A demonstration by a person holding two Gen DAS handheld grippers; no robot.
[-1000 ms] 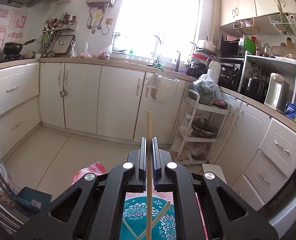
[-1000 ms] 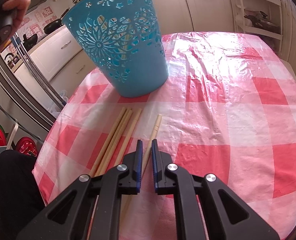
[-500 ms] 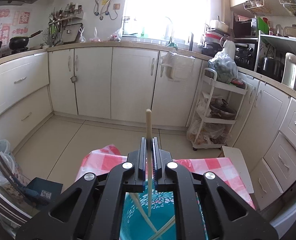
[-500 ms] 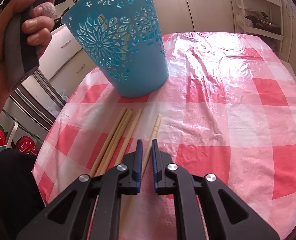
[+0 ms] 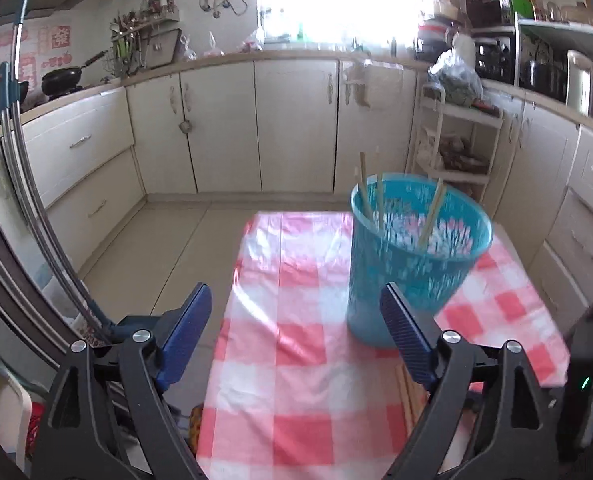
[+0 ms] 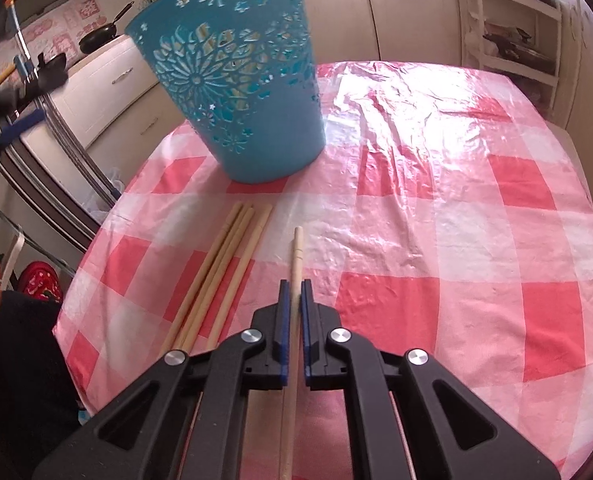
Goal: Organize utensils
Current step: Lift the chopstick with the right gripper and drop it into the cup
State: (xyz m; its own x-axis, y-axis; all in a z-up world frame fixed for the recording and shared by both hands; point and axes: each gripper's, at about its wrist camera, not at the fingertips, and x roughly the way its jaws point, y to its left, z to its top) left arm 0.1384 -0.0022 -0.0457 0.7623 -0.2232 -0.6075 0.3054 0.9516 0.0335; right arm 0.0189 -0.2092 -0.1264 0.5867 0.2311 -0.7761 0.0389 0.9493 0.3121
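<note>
The right gripper [image 6: 295, 292] is clamped on a single chopstick [image 6: 296, 252] that points forward over the checked tablecloth [image 6: 436, 216], with a loose bundle of chopsticks [image 6: 224, 264] lying just to its left. The left gripper [image 5: 296, 312] hangs wide open with nothing between its jaws. Farther back stands the blue basket [image 5: 400, 276], three chopsticks [image 5: 430, 216] leaning inside it.
</note>
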